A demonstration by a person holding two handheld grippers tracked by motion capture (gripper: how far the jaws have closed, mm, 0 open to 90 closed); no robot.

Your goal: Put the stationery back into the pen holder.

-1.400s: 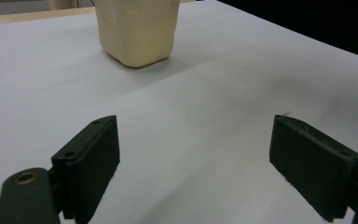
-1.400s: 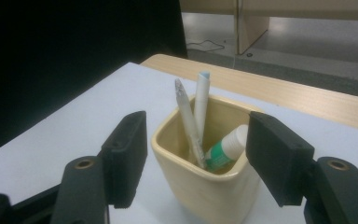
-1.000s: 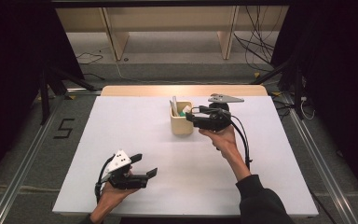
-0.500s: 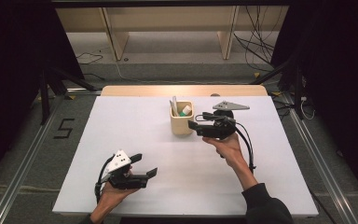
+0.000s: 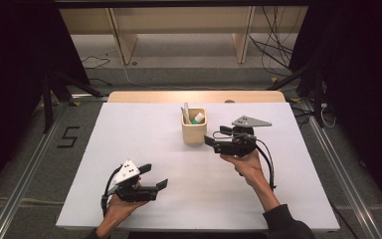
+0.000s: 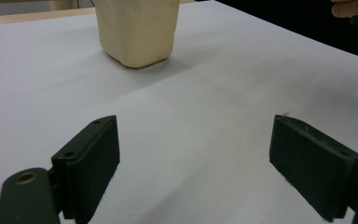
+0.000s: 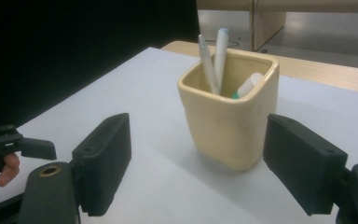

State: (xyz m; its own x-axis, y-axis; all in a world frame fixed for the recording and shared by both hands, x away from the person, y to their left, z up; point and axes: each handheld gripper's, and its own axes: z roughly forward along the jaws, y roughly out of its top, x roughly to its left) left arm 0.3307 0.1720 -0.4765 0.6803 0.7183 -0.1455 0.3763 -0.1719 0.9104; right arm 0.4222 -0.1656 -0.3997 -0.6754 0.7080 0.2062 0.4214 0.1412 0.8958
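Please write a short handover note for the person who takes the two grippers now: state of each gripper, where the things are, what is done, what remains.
Left gripper: open, holds nothing, low over the near left of the white table.
Right gripper: open, holds nothing, beside the cream pen cup, jaws pointing at it, not touching.
Pen cup: upright, far middle of the table, with two pens and a white-and-green marker inside.
Done: items stand in the cup.
Left: probably nothing to load; perhaps draw both grippers away.

I see the white table (image 5: 144, 149) evenly lit from overhead, surroundings black; soft shadows, near black jaws slightly blurred.
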